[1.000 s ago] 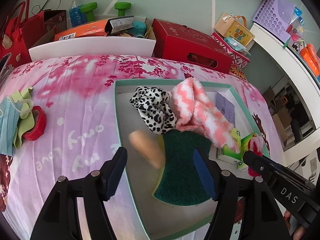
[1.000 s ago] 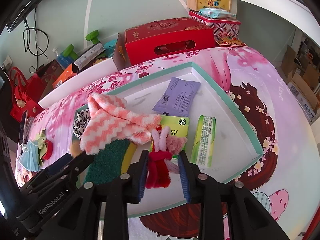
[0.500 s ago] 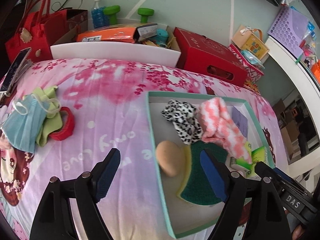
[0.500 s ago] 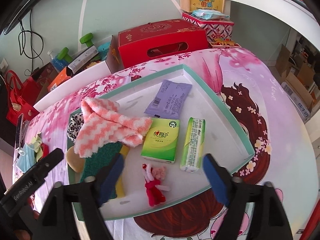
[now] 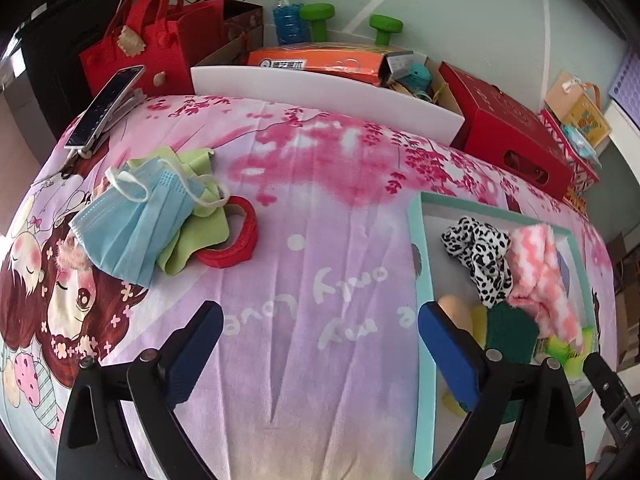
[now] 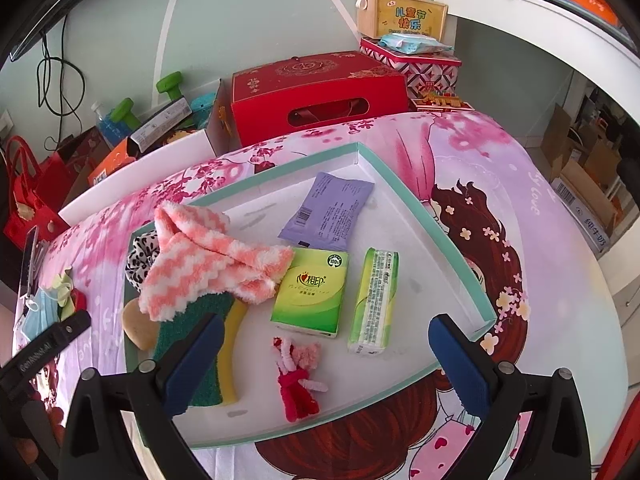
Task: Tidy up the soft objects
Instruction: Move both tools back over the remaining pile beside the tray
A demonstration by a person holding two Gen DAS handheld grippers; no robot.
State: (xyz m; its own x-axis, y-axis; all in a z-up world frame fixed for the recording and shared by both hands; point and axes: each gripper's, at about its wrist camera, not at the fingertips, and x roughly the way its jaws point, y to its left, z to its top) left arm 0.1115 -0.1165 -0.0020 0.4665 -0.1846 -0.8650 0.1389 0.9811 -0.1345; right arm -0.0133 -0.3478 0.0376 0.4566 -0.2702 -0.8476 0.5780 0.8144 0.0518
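Note:
A teal-rimmed white tray [image 6: 460,240] on the pink bedsheet holds a pink-white fuzzy sock [image 6: 208,264], a leopard scrunchie [image 5: 480,260], a green sponge [image 6: 200,344], a beige puff [image 6: 138,326], two tissue packs [image 6: 312,292] and a purple packet [image 6: 328,212]. A red-pink pipe-cleaner doll [image 6: 298,380] lies loose on the tray floor between the opening jaws of my right gripper [image 6: 326,364]; the pads do not touch it. My left gripper [image 5: 320,354] hangs over bare sheet left of the tray, its jaws opening and empty. A blue face mask [image 5: 132,224] and a green cloth [image 5: 196,220] lie further left.
A red tape roll [image 5: 236,240] lies by the green cloth. A phone on a stand [image 5: 106,108] sits at the sheet's far left corner. Behind the bed are a red bag [image 5: 152,52], a white bin [image 5: 320,88] and a red box [image 6: 316,96].
The right gripper opened wide and let go of the doll, which now rests on the tray. The left gripper dropped the beige puff in the tray, swung left over the sheet and widened.

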